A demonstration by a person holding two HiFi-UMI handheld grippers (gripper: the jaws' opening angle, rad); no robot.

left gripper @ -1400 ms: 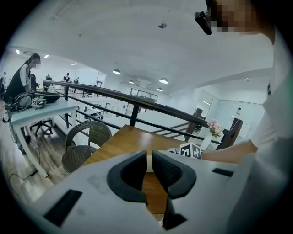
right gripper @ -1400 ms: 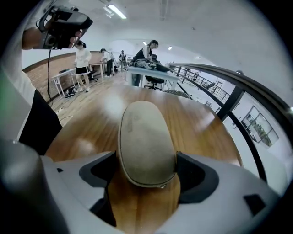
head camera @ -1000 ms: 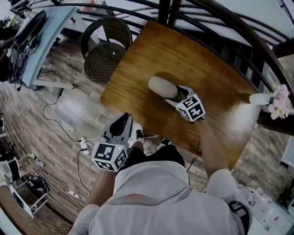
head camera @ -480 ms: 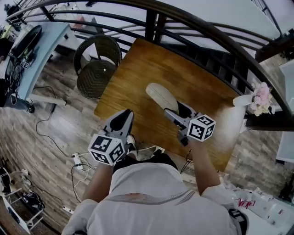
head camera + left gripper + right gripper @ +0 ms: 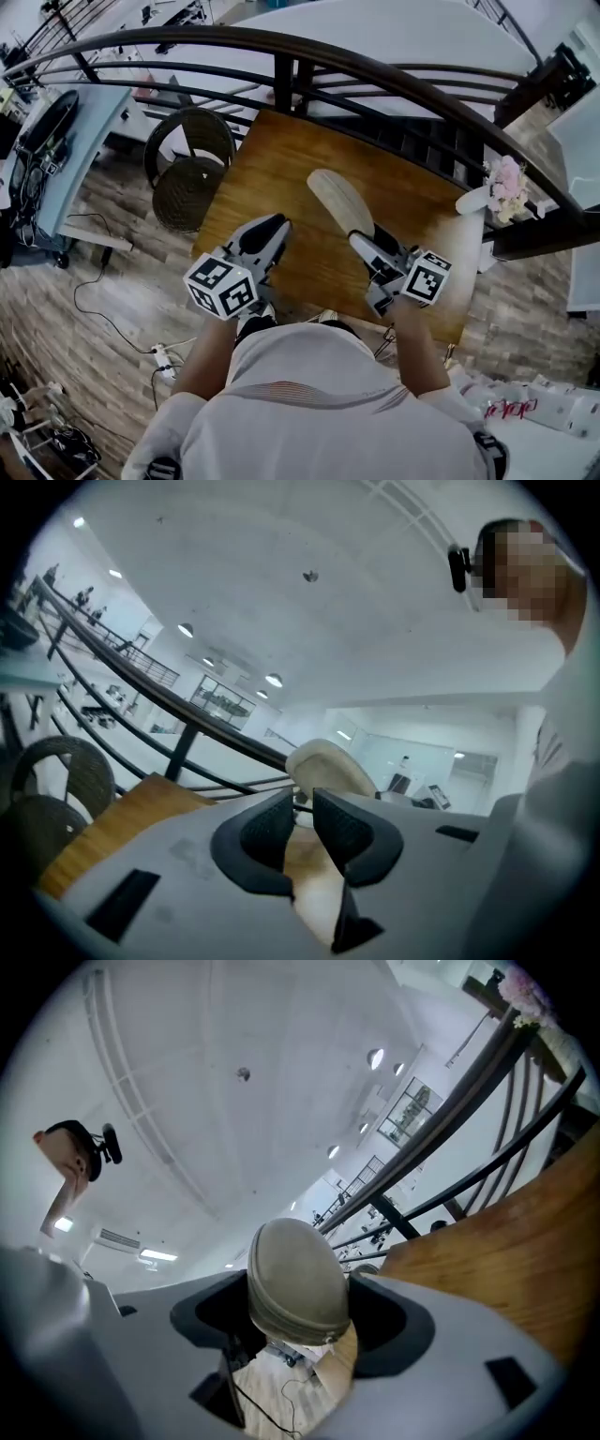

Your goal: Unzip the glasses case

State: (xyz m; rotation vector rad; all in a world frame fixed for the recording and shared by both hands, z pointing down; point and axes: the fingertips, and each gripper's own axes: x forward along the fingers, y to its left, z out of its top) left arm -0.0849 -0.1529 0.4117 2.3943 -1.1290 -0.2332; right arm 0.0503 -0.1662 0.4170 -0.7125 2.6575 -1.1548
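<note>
The beige oval glasses case [image 5: 337, 200] is held up above the wooden table [image 5: 272, 159], its long axis pointing away from me. My right gripper [image 5: 367, 246] is shut on its near end. In the right gripper view the case [image 5: 295, 1279] fills the gap between the jaws, and its zipper seam [image 5: 281, 1327] runs round the rounded end. My left gripper [image 5: 272, 234] is shut with nothing in it, to the left of the case and apart from it. In the left gripper view the case [image 5: 326, 764] shows just beyond the closed jaws [image 5: 302, 819].
A dark curved railing [image 5: 281, 52] runs behind the table. A wicker chair [image 5: 192, 169] stands at the table's left. A white vase with pink flowers [image 5: 502, 183] stands at the right end. A pale blue desk [image 5: 61, 141] and cables are on the wood floor to the left.
The right gripper has lifted the case off the table and rolled it. The left gripper has risen and moved in over the table's near edge, still shut.
</note>
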